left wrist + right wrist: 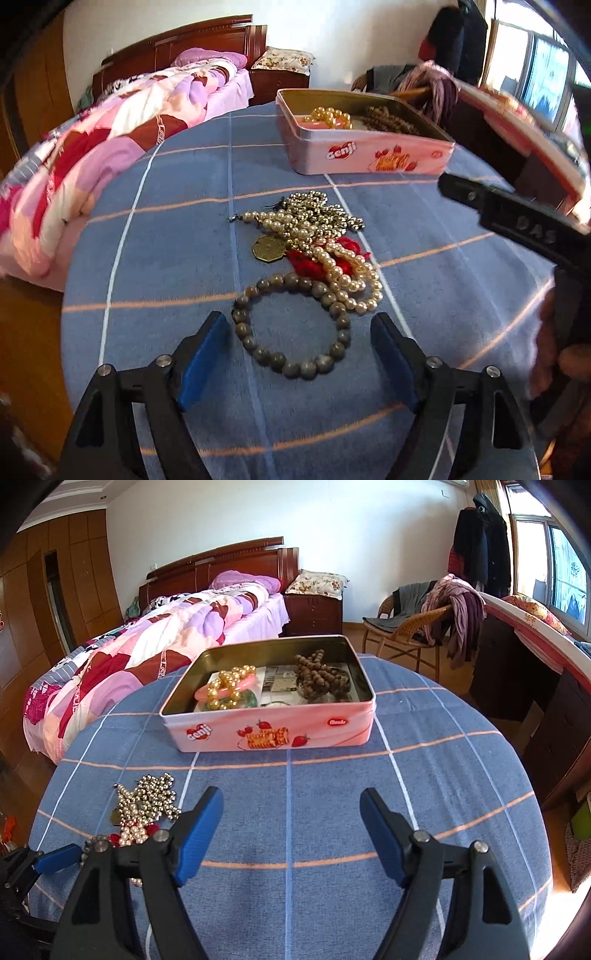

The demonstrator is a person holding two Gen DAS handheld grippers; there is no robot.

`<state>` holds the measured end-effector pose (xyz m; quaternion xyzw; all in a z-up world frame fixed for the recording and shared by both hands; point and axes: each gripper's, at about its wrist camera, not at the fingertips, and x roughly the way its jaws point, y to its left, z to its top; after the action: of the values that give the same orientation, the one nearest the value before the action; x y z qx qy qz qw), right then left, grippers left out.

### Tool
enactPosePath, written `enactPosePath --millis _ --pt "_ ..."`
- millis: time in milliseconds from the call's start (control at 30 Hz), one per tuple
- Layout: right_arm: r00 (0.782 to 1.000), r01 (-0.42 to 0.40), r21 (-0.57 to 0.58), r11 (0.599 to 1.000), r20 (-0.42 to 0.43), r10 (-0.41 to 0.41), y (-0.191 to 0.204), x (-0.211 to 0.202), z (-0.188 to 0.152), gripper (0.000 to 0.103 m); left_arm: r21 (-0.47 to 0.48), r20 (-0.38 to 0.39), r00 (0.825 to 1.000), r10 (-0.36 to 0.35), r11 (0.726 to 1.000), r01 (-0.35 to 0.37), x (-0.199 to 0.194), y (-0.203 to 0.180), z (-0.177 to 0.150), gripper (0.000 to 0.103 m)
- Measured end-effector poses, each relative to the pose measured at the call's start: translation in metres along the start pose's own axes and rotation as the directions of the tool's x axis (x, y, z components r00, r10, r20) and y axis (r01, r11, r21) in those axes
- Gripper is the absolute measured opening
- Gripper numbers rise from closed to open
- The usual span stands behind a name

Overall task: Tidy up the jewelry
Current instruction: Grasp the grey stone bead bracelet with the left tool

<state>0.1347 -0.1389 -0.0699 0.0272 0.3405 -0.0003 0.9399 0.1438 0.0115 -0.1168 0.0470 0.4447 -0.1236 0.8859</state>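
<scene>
The round surface wears a blue checked cloth, and on it lies a bracelet of grey-brown round stone beads, just in front of the left gripper. That gripper is wide open, its two blue pads on either side of the bracelet's near half and not touching it. The beads look hard, smooth and a bit heavy, so they could slip or roll, but the string inside lets the ring bend and hang loose. A good place to pinch looks like the near arc, at 6 o'clock on the ring, where no other jewelry lies on it. At 1 o'clock the ring touches a tangled heap of cream pearl strands, with shiny silver ball beads, a red tassel and a brass eight-sided coin charm. Pulling from that side could drag the heap along. The pearls look light and slippery, and they are knotted together. The pink biscuit tin stands open at 12 o'clock, well apart from the heap, with gold beads and brown wooden beads already inside. The right gripper hangs open over bare cloth, holding nothing.
</scene>
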Motion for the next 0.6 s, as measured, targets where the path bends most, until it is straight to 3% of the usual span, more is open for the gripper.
enactPosePath --millis 67,133,200,300,500,600 --pt "1.0 -0.001 0.001 1.0 -0.001 0.001 0.0 0.0 0.0 0.079 0.003 -0.004 1.0 0.01 1.0 -0.01 0.001 0.001 0.001 0.08" --pt "1.0 -0.006 0.005 1.0 -0.002 0.006 0.0 0.0 0.0 0.079 0.005 0.003 1.0 0.011 1.0 -0.011 -0.001 0.003 0.001 0.073" --pt "1.0 -0.009 0.011 1.0 -0.004 0.009 -0.001 0.0 0.001 0.079 0.02 0.023 1.0 0.002 1.0 -0.003 -0.005 0.008 -0.001 0.044" --pt "1.0 -0.013 0.016 1.0 -0.007 0.013 -0.001 0.0 0.001 0.079 0.008 0.033 0.999 0.001 1.0 -0.001 -0.007 0.019 -0.002 0.019" --pt "0.999 -0.02 0.009 1.0 -0.025 0.02 0.001 0.003 0.001 0.079 -0.062 0.047 0.999 0.013 0.998 -0.01 -0.008 0.033 -0.001 0.015" --pt "0.999 -0.034 -0.015 0.999 -0.032 0.033 0.006 0.005 0.001 0.075 -0.1 0.1 0.995 -0.007 0.995 0.017 -0.017 0.04 -0.001 0.015"
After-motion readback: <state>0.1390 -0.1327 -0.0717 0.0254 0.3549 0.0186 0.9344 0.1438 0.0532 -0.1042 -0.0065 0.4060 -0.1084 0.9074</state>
